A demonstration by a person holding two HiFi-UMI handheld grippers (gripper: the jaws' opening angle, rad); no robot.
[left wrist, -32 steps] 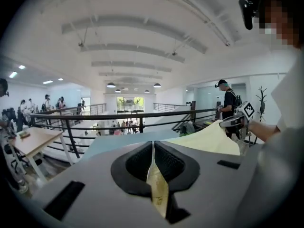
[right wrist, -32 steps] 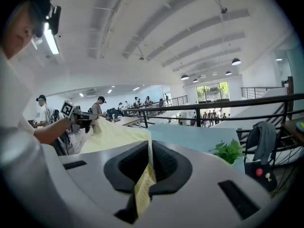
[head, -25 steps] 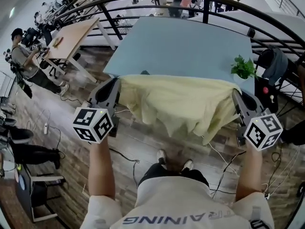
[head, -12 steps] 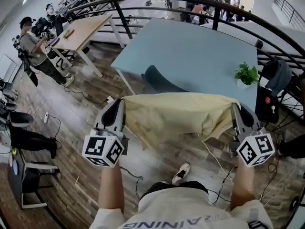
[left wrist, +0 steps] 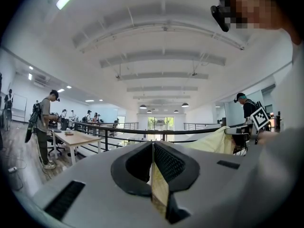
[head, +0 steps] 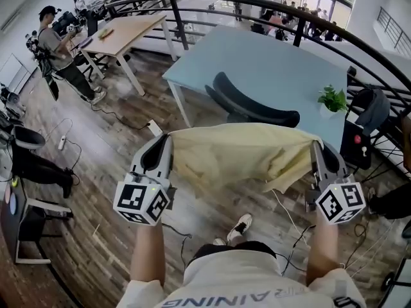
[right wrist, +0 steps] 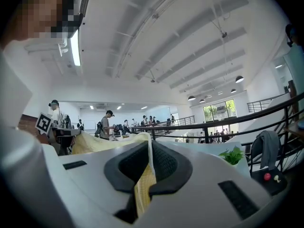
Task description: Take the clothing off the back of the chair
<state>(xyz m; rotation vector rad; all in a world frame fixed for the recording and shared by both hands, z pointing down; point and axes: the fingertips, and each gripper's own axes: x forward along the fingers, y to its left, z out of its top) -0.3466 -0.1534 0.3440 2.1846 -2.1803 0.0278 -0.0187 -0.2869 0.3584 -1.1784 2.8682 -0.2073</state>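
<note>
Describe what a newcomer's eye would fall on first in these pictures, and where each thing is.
A pale yellow garment hangs stretched in mid-air at the centre, pinched at either end by the left tongs and the right tongs. Just behind it stands a dark chair, its back bare, beside a big light-blue table.

From the wearer's head, the top camera looks forward and steeply down over both forearms to the left gripper, the right gripper and the wooden floor far below. Each gripper camera rides close behind its own jaws and faces level across the hall towards the black railing. All three views share the yellow garment and that railing. The potted plant shows only in the head view and the right gripper view.
</note>
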